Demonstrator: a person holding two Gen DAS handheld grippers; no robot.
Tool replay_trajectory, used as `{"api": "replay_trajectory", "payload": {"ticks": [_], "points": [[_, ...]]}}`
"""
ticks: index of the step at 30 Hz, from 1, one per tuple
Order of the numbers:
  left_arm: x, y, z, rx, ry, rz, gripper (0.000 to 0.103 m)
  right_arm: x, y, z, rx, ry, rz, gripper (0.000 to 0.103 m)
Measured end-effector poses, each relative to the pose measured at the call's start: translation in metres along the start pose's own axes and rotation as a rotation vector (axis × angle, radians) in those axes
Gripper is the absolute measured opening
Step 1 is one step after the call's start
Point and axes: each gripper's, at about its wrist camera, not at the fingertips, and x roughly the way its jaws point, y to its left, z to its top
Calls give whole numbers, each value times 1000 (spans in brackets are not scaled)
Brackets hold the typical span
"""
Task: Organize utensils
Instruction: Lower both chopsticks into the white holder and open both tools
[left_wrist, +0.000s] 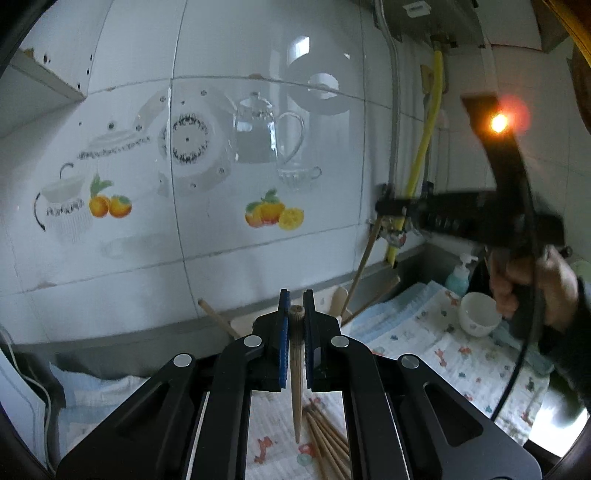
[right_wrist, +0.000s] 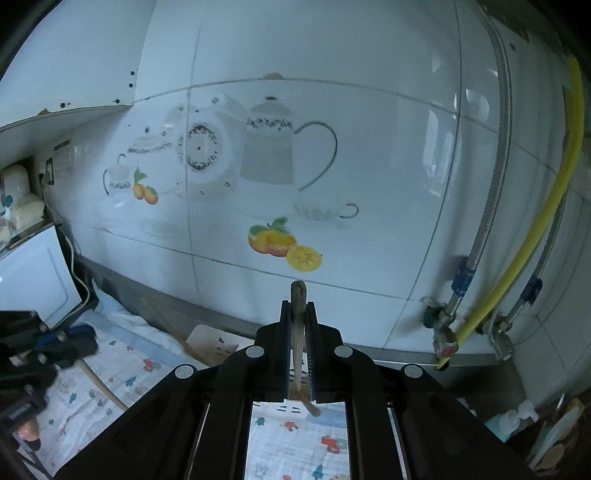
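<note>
One chopstick clamped in left tongs; white bowl apart.

A home kitchen: ahead of the claw stands a glossy white tiled wall printed with teapots and oranges (decorative tiles), a yellow corrugated gas hose to its right, a white ceramic bowl on the cloth-covered tabletop.
</note>
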Motion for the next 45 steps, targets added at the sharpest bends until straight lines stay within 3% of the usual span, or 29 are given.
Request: {"api": "replay_trajectory", "payload": {"ticks": [6, 13, 19, 22, 25, 31, 40, 45], "points": [[2, 4, 37, 5, -71, 13, 5, 22, -5, -7, 22, 30, 21, 7], [14, 7, 77, 32, -175, 82, 5, 40, -5, -23, 11, 76, 28, 7], [38, 16, 91, 11, -216, 122, 5, 47, -6, -34, 0, 98, 40, 7], [52, 21, 87, -6, -212, 132, 5, 49, -5, -38, -16, 110, 38, 7], [72, 28, 74, -39, -155, 116, 5, 49, -5, -40, -18, 110, 35, 7], [88, 32, 56, -37, -70, 105, 8, 34, -5, -39, -13, 83, 29, 29], [38, 19, 52, -18, -86, 90, 11, -29, 18, -47, -32, 33, 89, 30], [-6, 12, 16, -28, -37, 87, 18, -64, 44, -80, -53, 47, 138, 30]]}}
